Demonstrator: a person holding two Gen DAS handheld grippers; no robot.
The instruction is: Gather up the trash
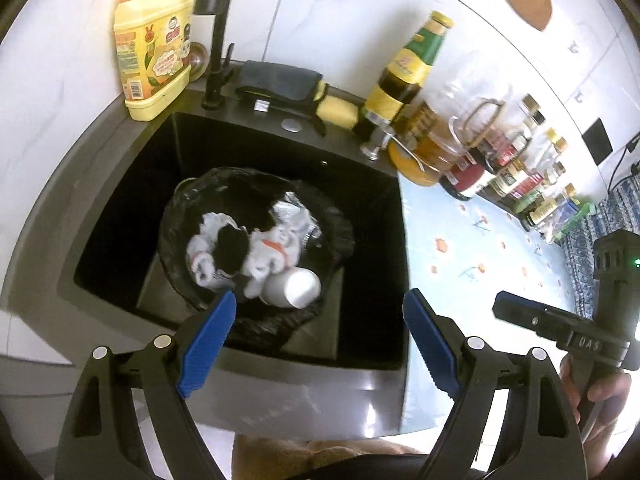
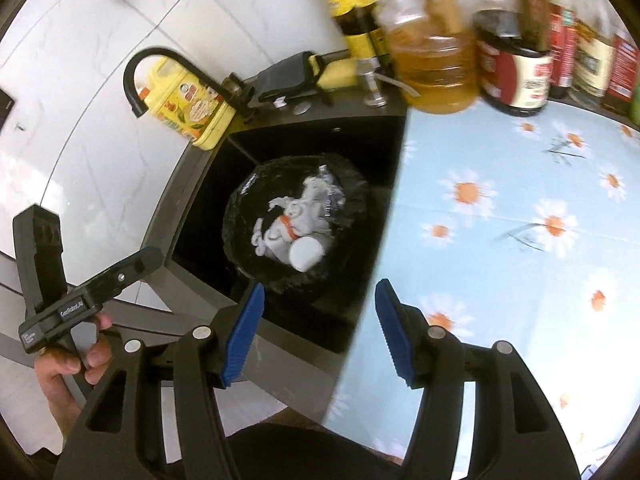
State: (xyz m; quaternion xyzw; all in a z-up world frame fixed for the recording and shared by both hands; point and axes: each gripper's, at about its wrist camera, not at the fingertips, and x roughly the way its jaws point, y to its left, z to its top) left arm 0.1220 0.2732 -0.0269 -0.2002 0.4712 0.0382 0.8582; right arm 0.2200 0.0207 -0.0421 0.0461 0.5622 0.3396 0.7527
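step in hand (judged): trash already dropped in; both grippers empty above the sink, next likely a search of the counter for more, or gathering the bag.

left gripper (image 1: 318, 338): jaws wide apart, holding nothing; hovers over the near rim of the sink (image 1: 120, 200).
right gripper (image 2: 320, 332): jaws wide apart, holding nothing; straddles the line where sink meets counter (image 2: 520, 280).

trash bin (image 1: 340, 236), black liner: one, standing in the sink, just ahead of the left gripper's fingers; ahead and to the left of the right gripper.
paper cup (image 1: 298, 288): one, white, on its side on top of the heap, at the bin's near edge, mouth toward the left gripper.
crumpled wrappers (image 1: 280, 248): white with orange marks, plus silvery foil behind; pieces overlap, so count cannot be told.
dark lump (image 1: 232, 246): one, among the wrappers; what it is cannot be told.

doing it well: if the bag is to be lifted, pinch the liner's folded rim on opposite sides, one gripper each, and raise evenly so the loose cup does not roll out. if more trash is sought, swing the right gripper over the flowered cloth; no loose trash shows there in these views.

other stock: yellow detergent jug (image 1: 154, 40), one, far left of the left gripper; black tap (image 1: 216, 40), one; dark cloth (image 1: 276, 78), one; sponge (image 1: 336, 110), one; bottles and jars (image 1: 500, 160) along the wall, far right, many, too crowded to count.
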